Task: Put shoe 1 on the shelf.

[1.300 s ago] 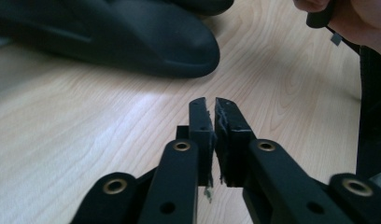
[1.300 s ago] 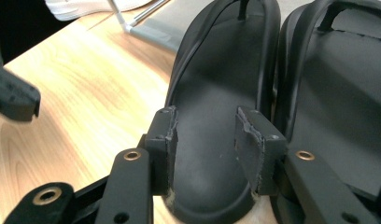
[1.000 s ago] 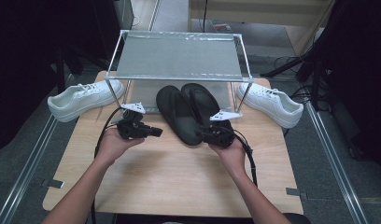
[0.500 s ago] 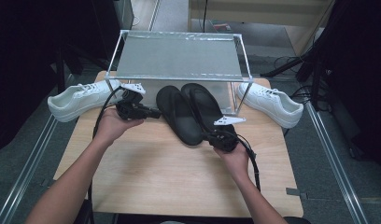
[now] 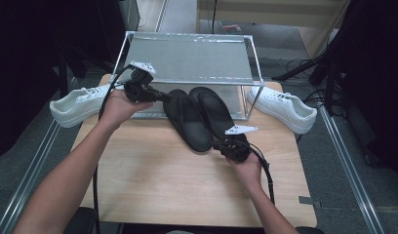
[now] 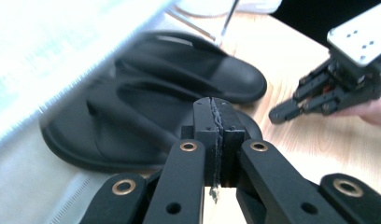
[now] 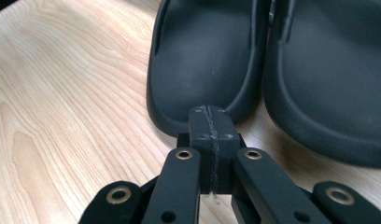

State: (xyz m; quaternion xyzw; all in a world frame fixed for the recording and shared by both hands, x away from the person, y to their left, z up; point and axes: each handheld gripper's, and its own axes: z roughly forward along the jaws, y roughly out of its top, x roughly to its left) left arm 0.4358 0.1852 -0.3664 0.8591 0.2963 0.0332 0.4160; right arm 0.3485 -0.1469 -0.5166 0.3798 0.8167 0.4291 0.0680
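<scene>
A wooden table (image 5: pixel 153 185) carries two black sandals (image 5: pixel 199 117) and a wire-framed shelf (image 5: pixel 189 58).

Slippers (image 5: pixel 202 117) side by side before rack (image 5: pixel 187 56), between sneakers (image 5: pixel 77 103).

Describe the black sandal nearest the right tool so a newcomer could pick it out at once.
Start at the metal-framed shelf at the far side of the wooden table. Two black sandals lie side by side in front of it, toes reaching under it, between two white sneakers. The one meant is the right-hand sandal, whose heel points at the shut right tool.
</scene>
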